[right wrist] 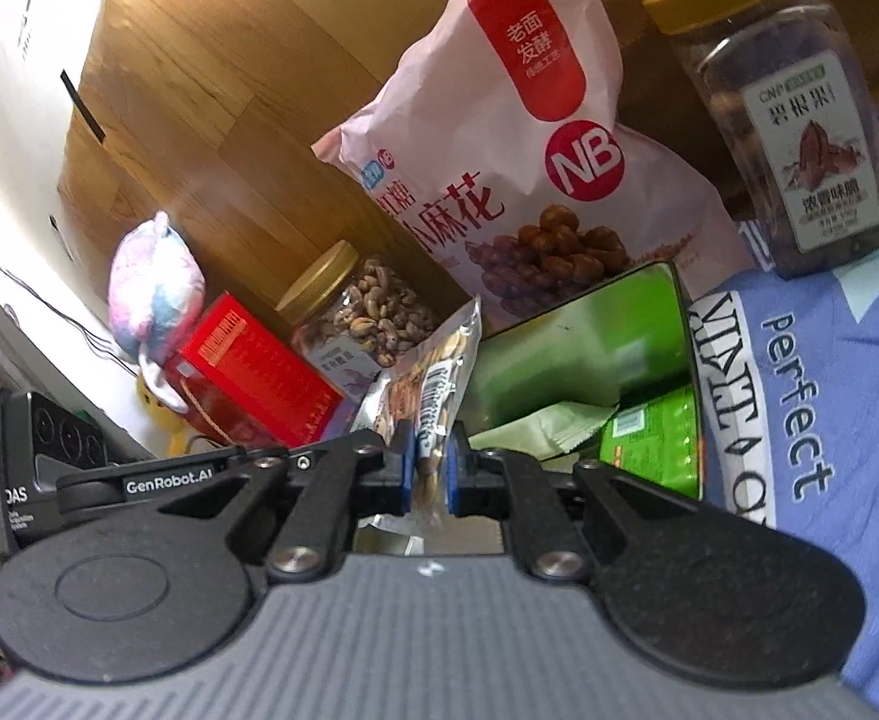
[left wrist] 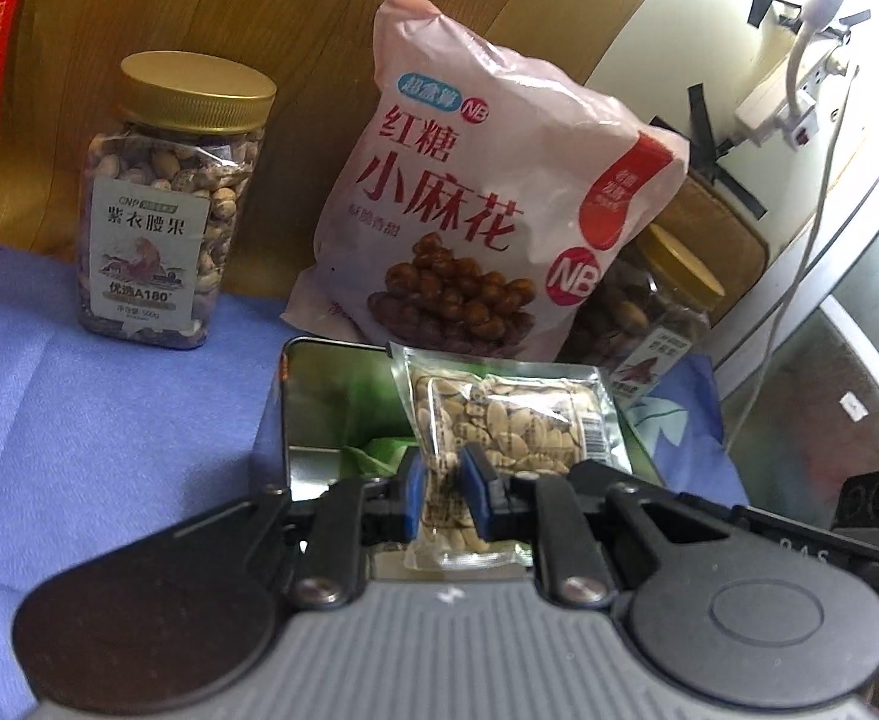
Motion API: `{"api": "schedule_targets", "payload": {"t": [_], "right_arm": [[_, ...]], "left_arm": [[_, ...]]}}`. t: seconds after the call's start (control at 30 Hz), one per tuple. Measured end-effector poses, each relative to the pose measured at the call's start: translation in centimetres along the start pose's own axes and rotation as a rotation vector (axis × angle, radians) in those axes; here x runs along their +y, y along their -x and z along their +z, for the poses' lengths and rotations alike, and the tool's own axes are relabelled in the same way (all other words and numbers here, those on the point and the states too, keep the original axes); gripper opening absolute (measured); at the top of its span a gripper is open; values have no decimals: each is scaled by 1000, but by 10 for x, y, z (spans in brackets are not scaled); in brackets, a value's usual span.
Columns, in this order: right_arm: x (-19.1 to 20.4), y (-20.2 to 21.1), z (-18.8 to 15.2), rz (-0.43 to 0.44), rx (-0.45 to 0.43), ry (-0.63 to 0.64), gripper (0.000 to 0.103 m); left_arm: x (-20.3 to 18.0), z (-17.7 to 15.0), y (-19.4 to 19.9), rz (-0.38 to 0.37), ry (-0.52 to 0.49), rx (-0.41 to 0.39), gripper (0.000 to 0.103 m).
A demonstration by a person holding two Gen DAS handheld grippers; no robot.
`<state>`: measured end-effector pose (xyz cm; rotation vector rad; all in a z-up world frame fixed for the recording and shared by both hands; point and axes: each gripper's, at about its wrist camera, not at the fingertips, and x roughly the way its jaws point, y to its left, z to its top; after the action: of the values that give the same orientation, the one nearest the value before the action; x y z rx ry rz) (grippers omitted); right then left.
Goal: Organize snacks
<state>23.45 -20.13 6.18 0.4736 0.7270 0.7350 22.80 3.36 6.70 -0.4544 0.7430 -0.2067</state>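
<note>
My left gripper (left wrist: 446, 495) is shut on a clear packet of shelled nuts (left wrist: 517, 426), held over an open metal tin (left wrist: 313, 396) with green packets inside. My right gripper (right wrist: 428, 468) is shut on another clear snack packet (right wrist: 433, 372), held edge-on beside the same tin (right wrist: 589, 348), which holds green packets (right wrist: 649, 444). A pink bag of brown-sugar twists (left wrist: 487, 198) leans against the wooden board behind the tin; it also shows in the right wrist view (right wrist: 517, 180).
A gold-lidded cashew jar (left wrist: 163, 210) stands at the left on the blue cloth (left wrist: 109, 420). A pecan jar (right wrist: 799, 120) stands right of the pink bag. A red box (right wrist: 253, 378) and a plush toy (right wrist: 151, 294) lie further left. A power strip and cables (left wrist: 793, 108) hang at the far right.
</note>
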Motion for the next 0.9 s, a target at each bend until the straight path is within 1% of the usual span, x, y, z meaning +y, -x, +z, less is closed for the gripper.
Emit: {"api": "schedule_targets", "payload": {"t": [0.07, 0.13, 0.2, 0.23, 0.27, 0.37, 0.53, 0.7, 0.9], "right_arm": [[3, -4, 1, -29, 8, 23, 14], [9, -7, 0, -85, 10, 74, 22], [18, -9, -4, -174, -14, 167, 32], [22, -10, -7, -209, -23, 215, 32], [24, -10, -10, -224, -31, 245, 34], [27, -6, -17, -260, -59, 292, 35], [32, 10, -25, -271, -92, 313, 37], [49, 27, -38, -262, -125, 345, 37], [58, 51, -58, -239, -142, 328, 37]], "left_arm": [[-2, 0, -4, 21, -16, 7, 15], [-4, -2, -7, 52, -38, 3, 19], [-7, -4, -8, 87, -65, -7, 19], [-10, -5, -8, 109, -81, -14, 19], [-13, -6, -7, 132, -102, -23, 19], [-23, -11, -3, 187, -169, -50, 19], [-38, -22, 8, 238, -239, -79, 20], [-49, -36, 21, 262, -271, -92, 20], [-59, -55, 40, 276, -294, -105, 20]]}}
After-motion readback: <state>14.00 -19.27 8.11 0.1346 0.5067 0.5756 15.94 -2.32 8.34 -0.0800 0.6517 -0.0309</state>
